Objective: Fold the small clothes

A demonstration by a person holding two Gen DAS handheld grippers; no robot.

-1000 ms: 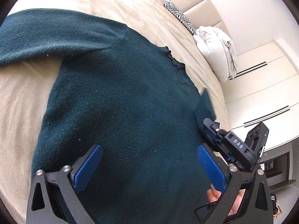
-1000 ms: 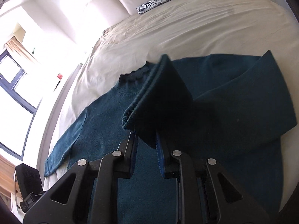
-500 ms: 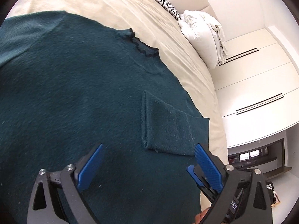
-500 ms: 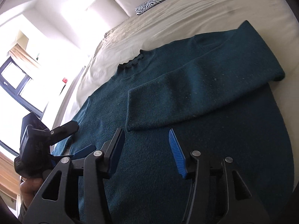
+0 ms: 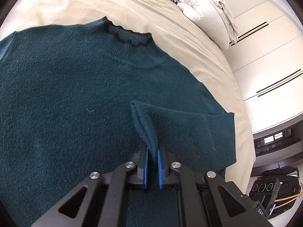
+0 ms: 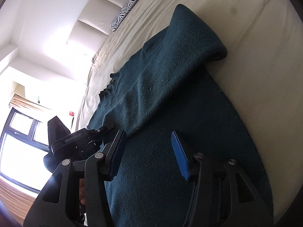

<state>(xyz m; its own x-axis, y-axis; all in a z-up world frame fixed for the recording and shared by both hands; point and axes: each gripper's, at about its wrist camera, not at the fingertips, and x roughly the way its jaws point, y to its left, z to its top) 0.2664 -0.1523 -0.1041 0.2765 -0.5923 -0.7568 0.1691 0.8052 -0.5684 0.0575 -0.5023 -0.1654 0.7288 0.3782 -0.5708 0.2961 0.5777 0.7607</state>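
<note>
Across the bed [image 5: 66, 5]: my teal sweater [image 5: 75, 94] lies flat, filling the left-wrist frame.
Long axis: collar [image 5: 130, 36] toward the top, hem toward the bottom.
Left gripper [image 5: 152, 167]: I've just clenched it on the sleeve cuff [image 5: 145, 132], lower centre.
Right gripper [image 6: 149, 153]: jaws apart, nothing gripped, over the sweater body.

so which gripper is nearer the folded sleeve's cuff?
Left. The left gripper is shut on the cuff of the sleeve folded across the sweater. The right gripper is open over the sweater body, short of that cuff, holding nothing.
</note>
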